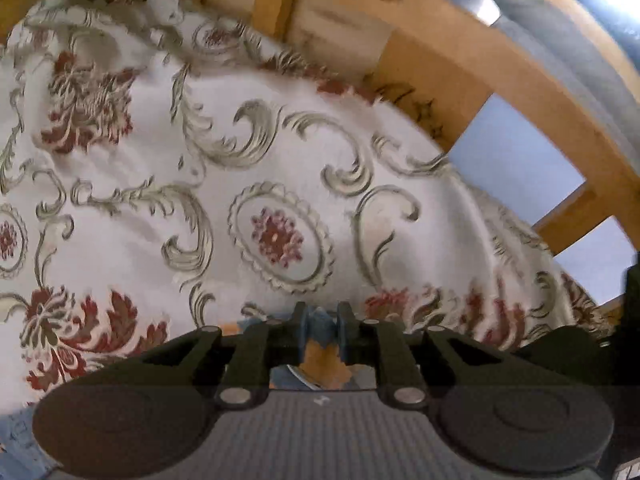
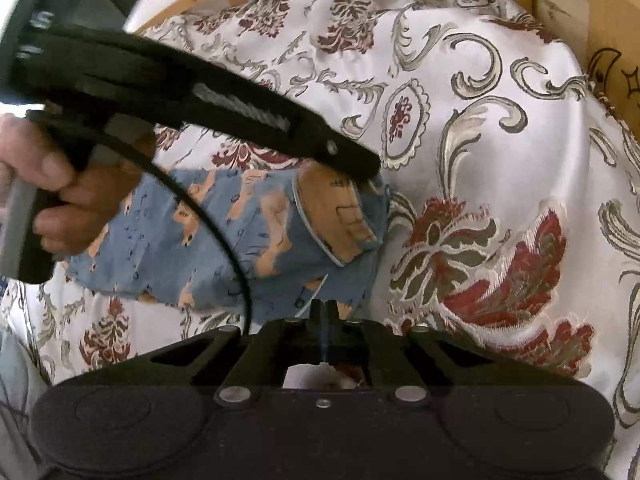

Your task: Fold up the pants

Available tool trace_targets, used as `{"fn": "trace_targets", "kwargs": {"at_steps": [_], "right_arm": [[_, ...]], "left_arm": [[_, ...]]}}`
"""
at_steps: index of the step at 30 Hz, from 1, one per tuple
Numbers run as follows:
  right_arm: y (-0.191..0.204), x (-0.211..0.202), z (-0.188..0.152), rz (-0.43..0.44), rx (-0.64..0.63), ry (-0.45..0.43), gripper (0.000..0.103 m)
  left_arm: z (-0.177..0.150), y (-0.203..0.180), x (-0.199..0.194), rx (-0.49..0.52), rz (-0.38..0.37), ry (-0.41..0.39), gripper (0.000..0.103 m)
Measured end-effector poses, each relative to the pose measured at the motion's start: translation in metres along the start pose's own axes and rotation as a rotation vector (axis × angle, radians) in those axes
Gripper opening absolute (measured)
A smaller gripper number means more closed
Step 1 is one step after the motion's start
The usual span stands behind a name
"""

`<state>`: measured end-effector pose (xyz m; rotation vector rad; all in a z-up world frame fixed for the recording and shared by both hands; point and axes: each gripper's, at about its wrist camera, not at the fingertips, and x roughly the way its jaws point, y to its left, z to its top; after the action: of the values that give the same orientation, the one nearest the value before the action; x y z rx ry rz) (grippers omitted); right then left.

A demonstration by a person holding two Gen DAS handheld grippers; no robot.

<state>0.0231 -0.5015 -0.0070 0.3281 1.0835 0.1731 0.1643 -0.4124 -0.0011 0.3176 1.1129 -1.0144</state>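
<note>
The pants [image 2: 224,240] lie on the bedspread [image 2: 500,128]. The left gripper [image 2: 370,178] pinches their far edge; the right gripper [image 2: 325,312] has its jaws pressed together on the near edge. Unequal pulling could skew the fold, or thin fabric could slip free.

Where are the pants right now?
In the right wrist view, the blue pants lie left of centre on the floral bedspread, pinched by both grippers.
</note>
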Motion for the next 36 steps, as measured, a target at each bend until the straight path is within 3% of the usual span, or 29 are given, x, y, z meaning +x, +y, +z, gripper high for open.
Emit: {"fn": "trace_targets", "kwargs": {"at_steps": [3,9,12,14,16,20,23,29,31,33,36], "right_arm": [[-0.002,-0.003,-0.002,-0.037,-0.008,-0.033,0.037],[0.008,0.005,0.012,-0.147,-0.275,-0.131,0.041],[0.002,0.019,0.018,-0.152,-0.371,-0.138,0.037],[-0.006,0.024,0.020,-0.073,-0.357,-0.130,0.033],[-0.013,0.023,0.023,0.031,-0.295,-0.127,0.002],[-0.018,0.007,0.026,0.146,-0.187,-0.175,0.002],[-0.017,-0.003,0.027,0.218,-0.104,-0.167,0.002],[-0.029,-0.012,0.015,0.257,0.084,-0.016,0.001],[-0.033,-0.005,0.008,0.253,0.118,0.051,0.001],[-0.037,0.000,0.003,0.253,0.139,0.089,0.001],[-0.034,0.003,0.000,0.210,0.100,0.096,0.005]], "left_arm": [[-0.006,0.006,0.003,0.009,0.018,-0.026,0.015],[0.001,0.008,-0.009,0.054,0.003,-0.044,0.014],[0.000,0.003,-0.010,0.075,-0.002,-0.056,0.013],[-0.002,0.001,-0.014,0.076,-0.010,-0.068,0.013],[-0.003,0.000,-0.020,0.069,-0.002,-0.098,0.013],[-0.006,-0.001,-0.036,0.042,0.013,-0.173,0.013],[-0.006,-0.002,-0.037,0.039,0.004,-0.177,0.013],[-0.017,-0.003,-0.007,0.016,-0.027,-0.104,0.015],[-0.025,-0.002,0.006,0.006,-0.024,-0.093,0.029],[-0.031,0.002,0.010,-0.019,-0.037,-0.098,0.037],[-0.039,0.016,0.000,-0.074,-0.046,-0.146,0.062]]}}
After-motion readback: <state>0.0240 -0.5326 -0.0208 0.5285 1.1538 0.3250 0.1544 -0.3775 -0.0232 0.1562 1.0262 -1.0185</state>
